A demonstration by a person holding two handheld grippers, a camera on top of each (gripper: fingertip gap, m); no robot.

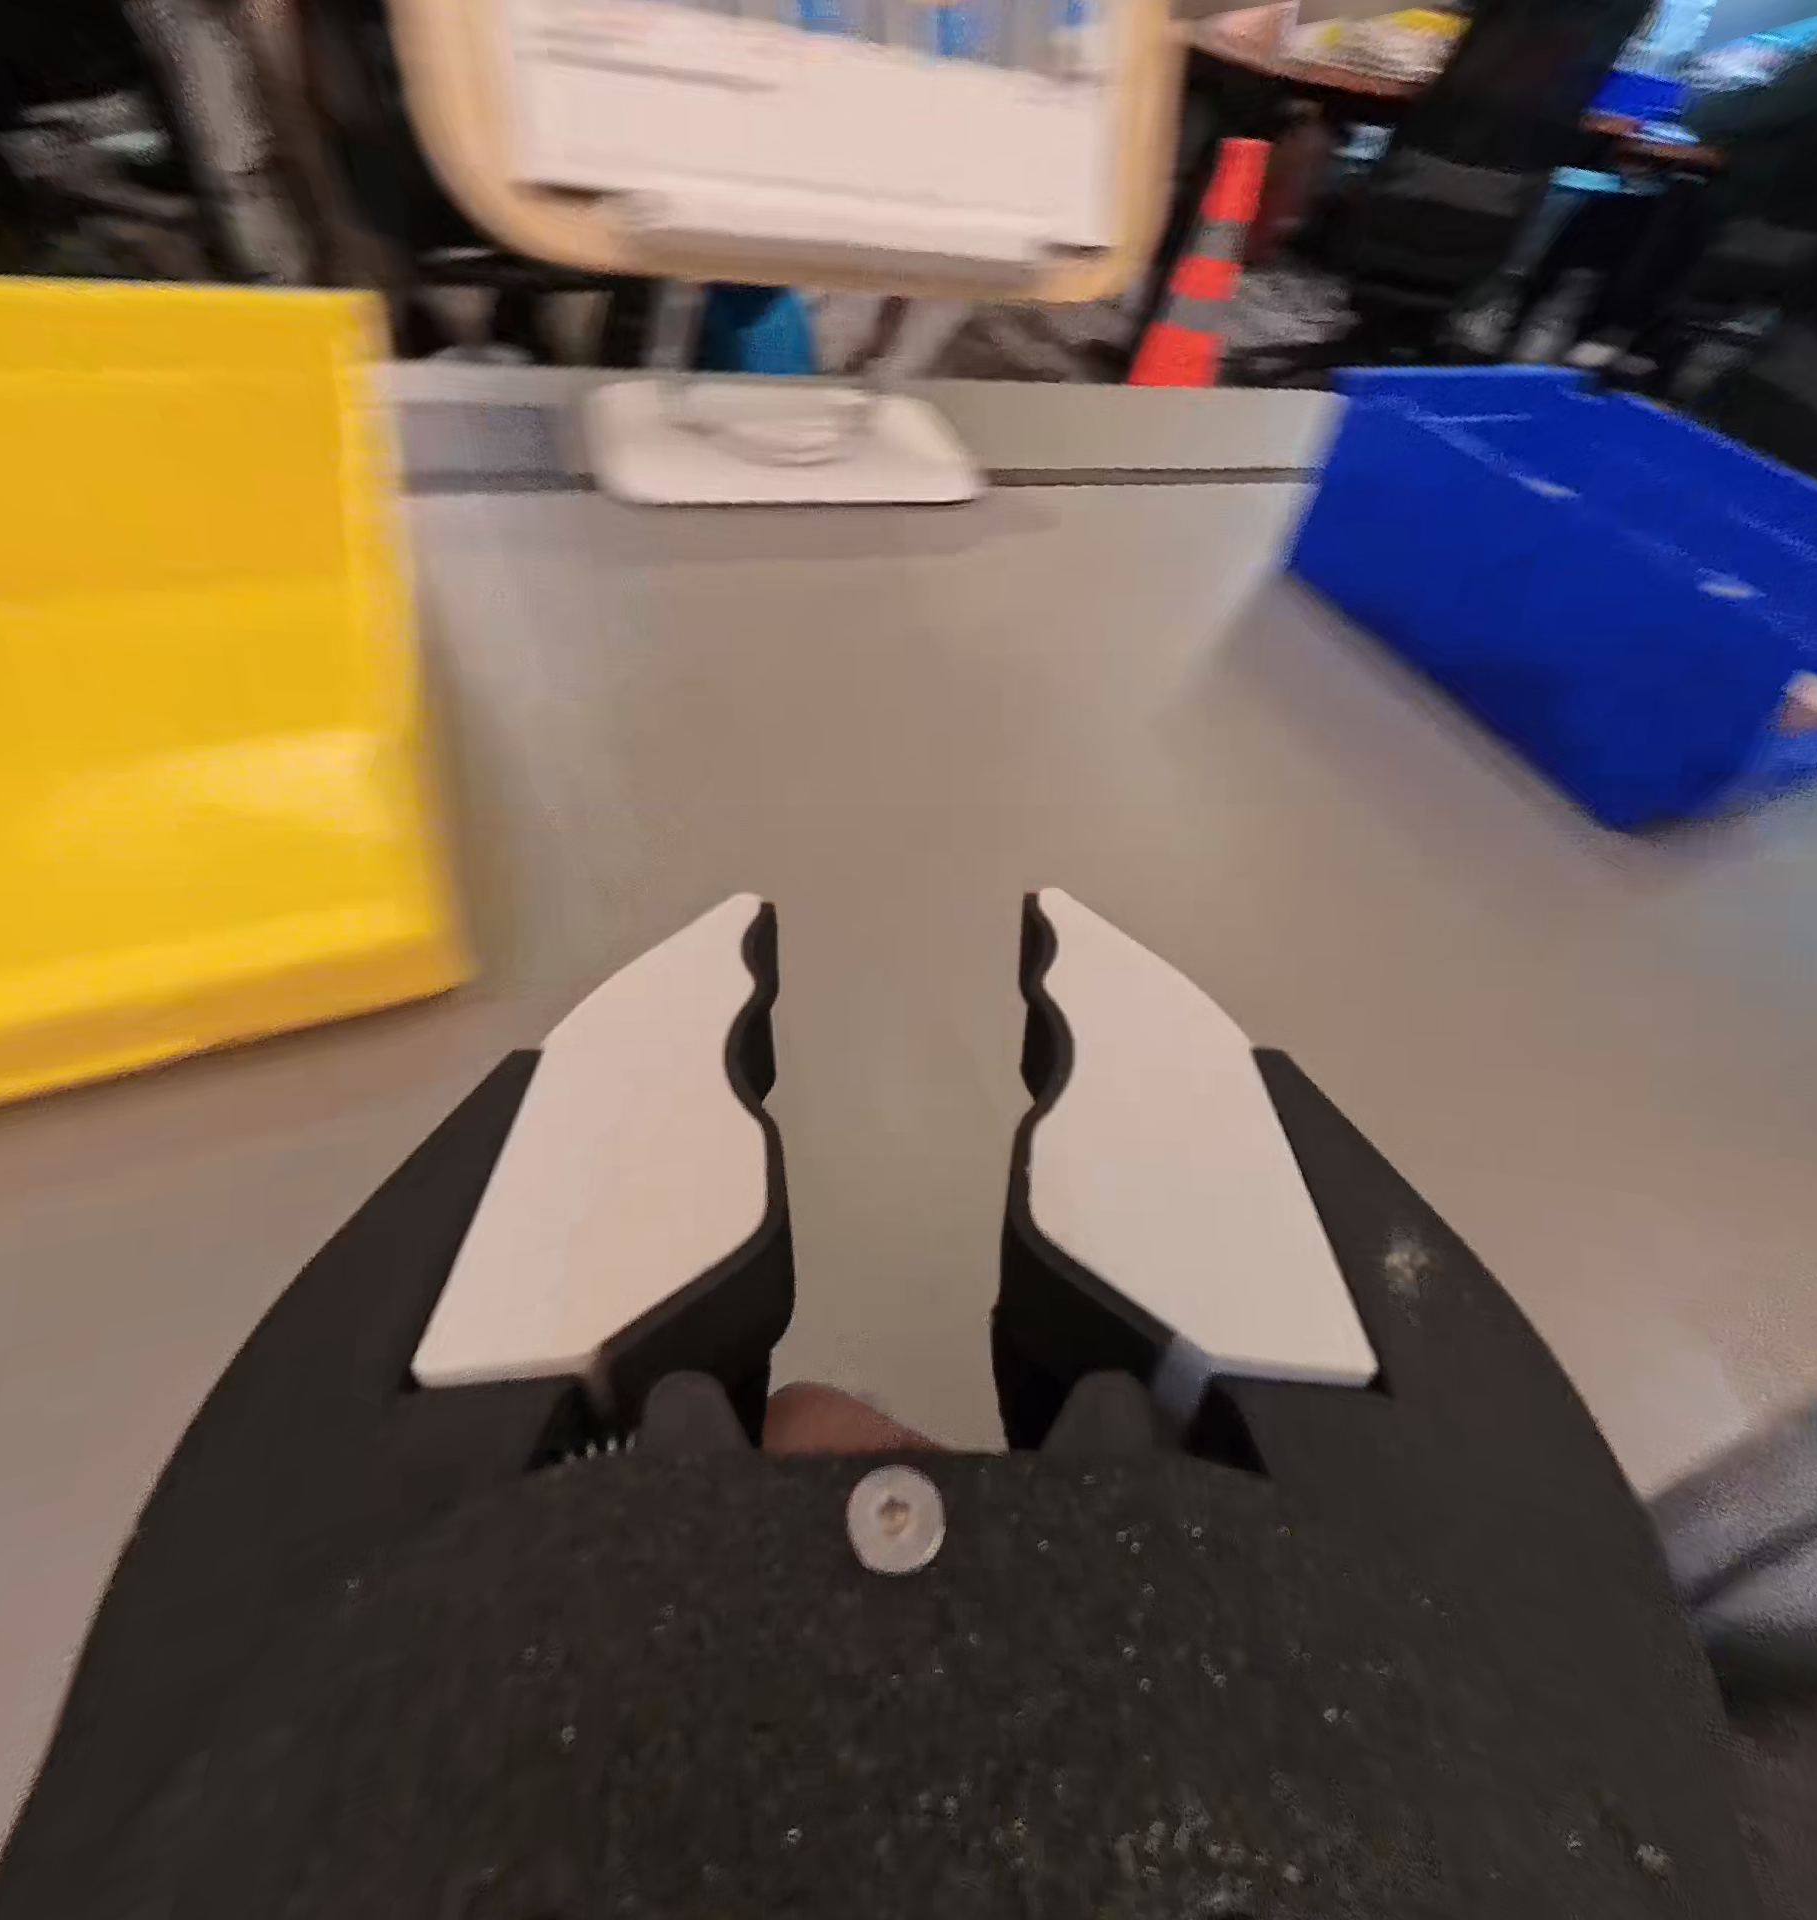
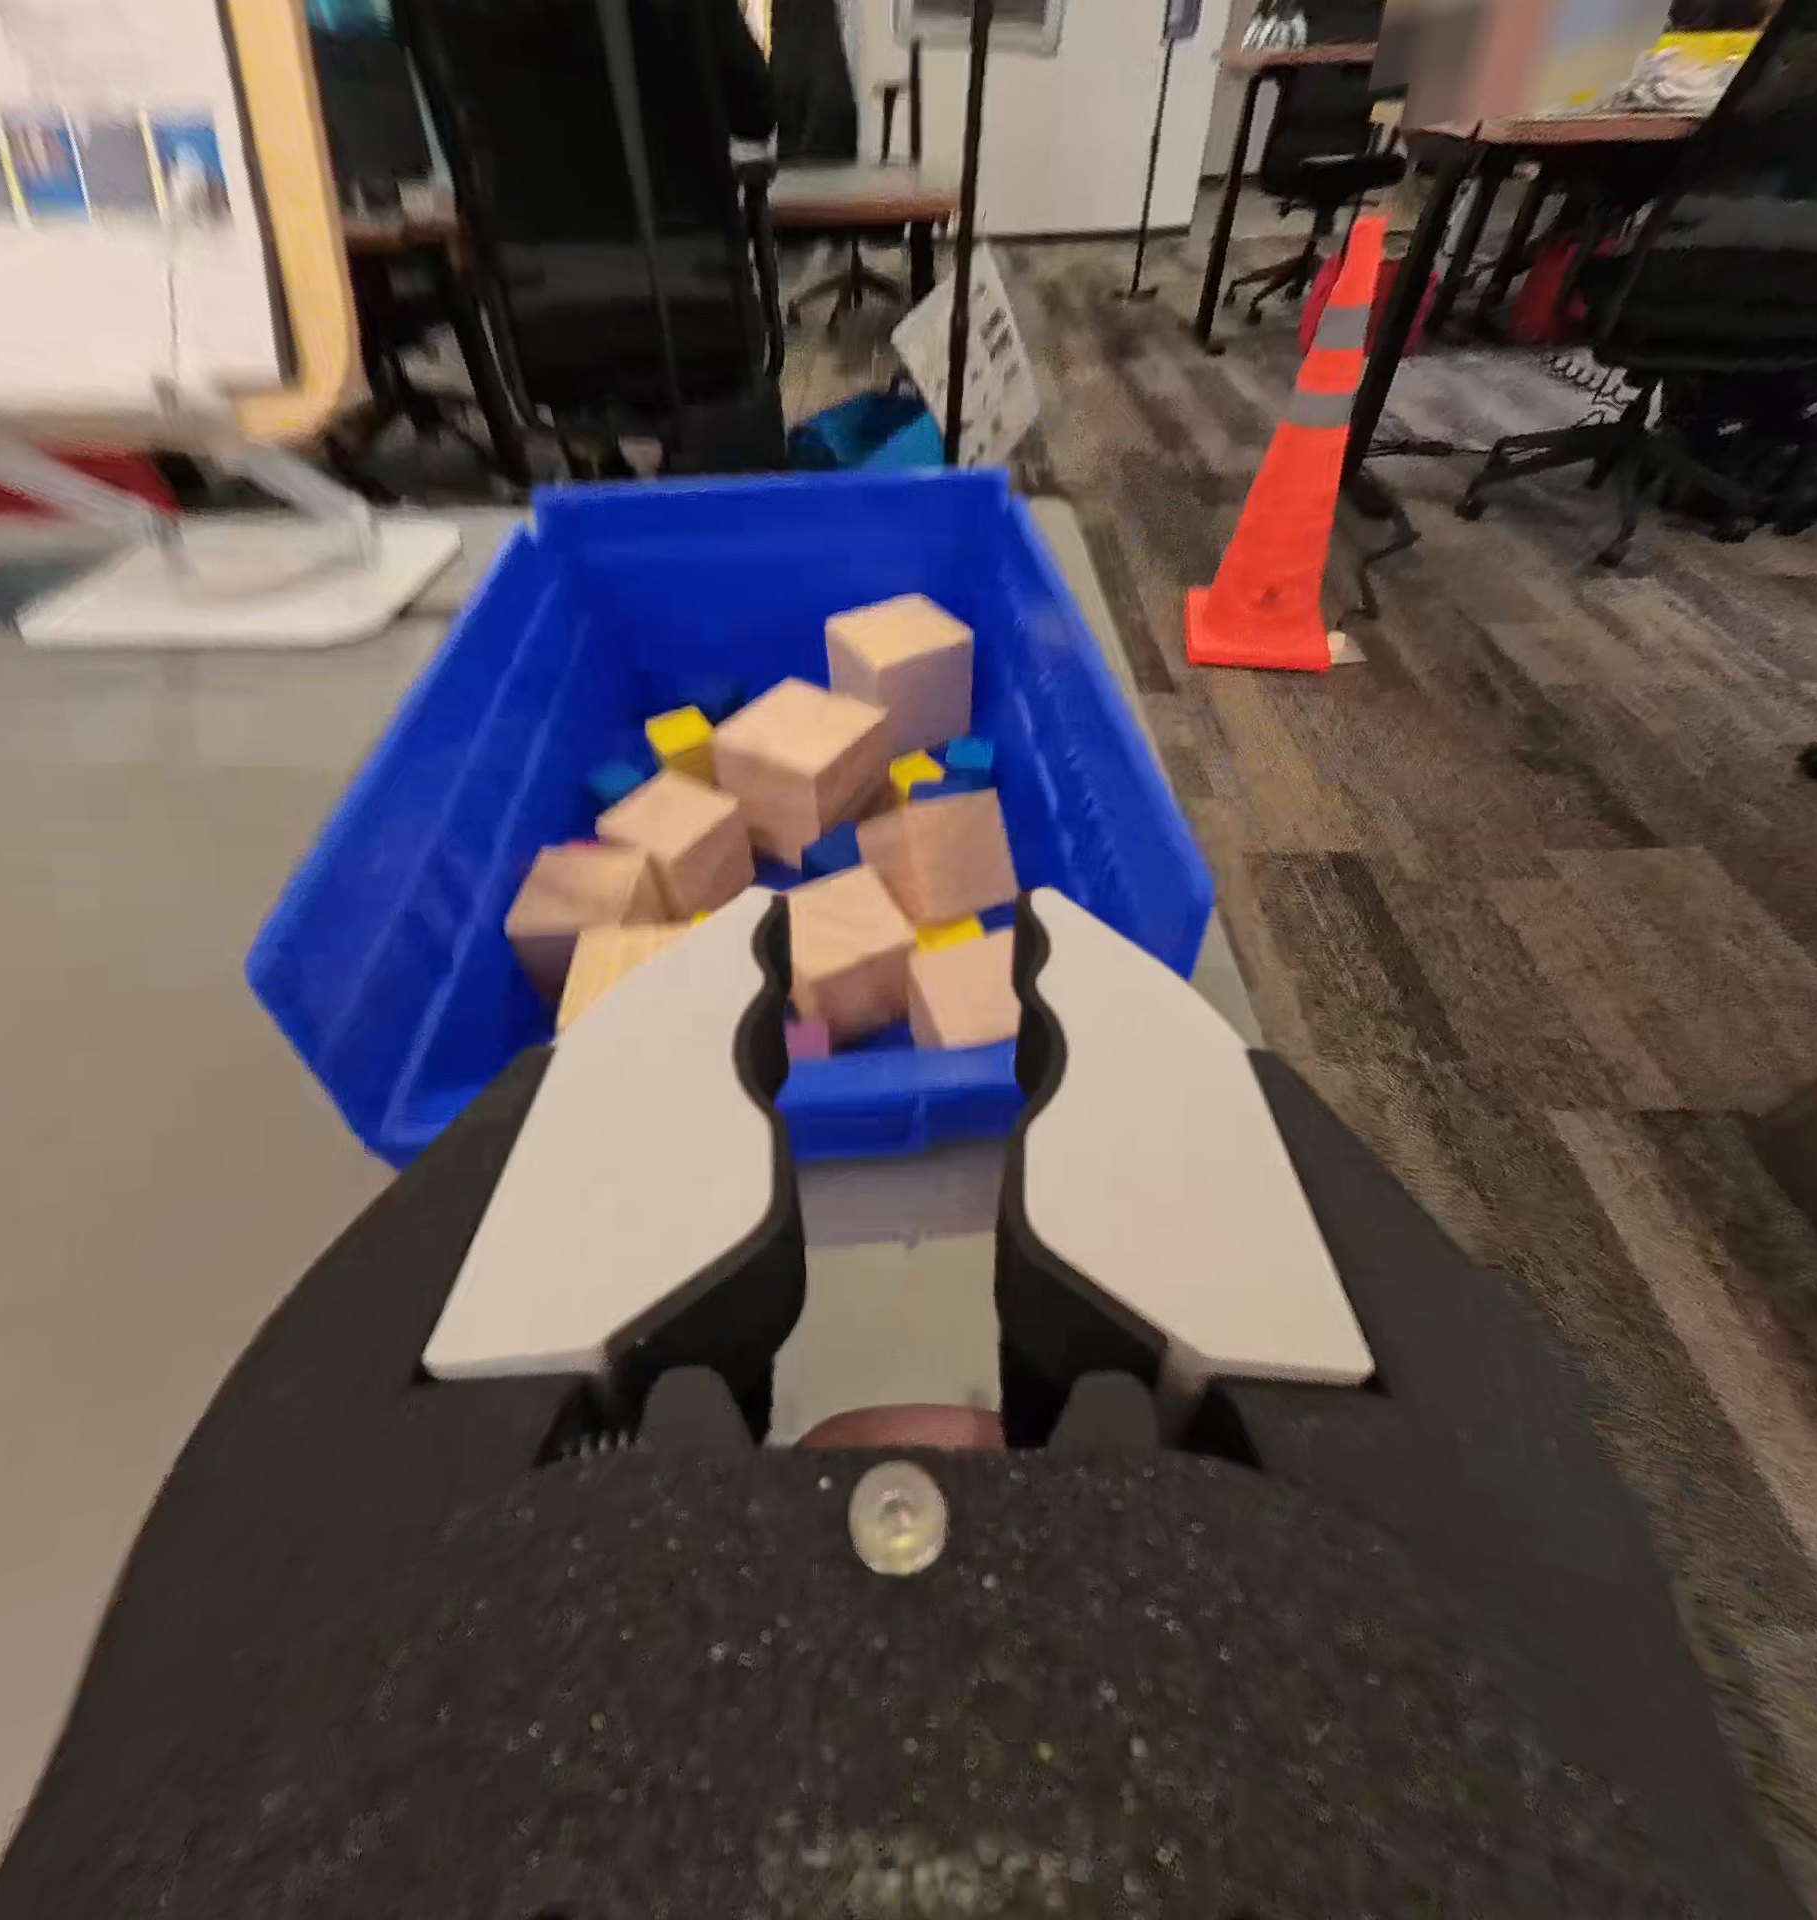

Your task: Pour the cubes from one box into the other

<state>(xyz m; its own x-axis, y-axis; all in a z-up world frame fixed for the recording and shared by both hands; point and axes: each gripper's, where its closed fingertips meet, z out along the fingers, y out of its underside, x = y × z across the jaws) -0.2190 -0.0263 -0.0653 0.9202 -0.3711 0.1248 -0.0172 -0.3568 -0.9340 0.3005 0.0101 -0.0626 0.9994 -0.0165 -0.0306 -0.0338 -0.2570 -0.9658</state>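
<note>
A blue box (image 2: 447,831) stands on the grey table, filled with several wooden cubes (image 2: 795,764) and small yellow, blue and purple cubes. My right gripper (image 2: 896,914) is open and empty, its fingertips above the box's near wall. In the left wrist view the blue box (image 1: 1569,603) sits at the right and a yellow box (image 1: 166,665) at the left; what the yellow box holds is hidden. My left gripper (image 1: 899,909) is open and empty over the bare table between the two boxes.
A white monitor stand (image 1: 779,447) sits at the table's back edge, with a screen above it. The table's right edge (image 2: 1143,665) runs just beside the blue box. An orange cone (image 2: 1288,488) stands on the floor beyond it. Both views are motion-blurred.
</note>
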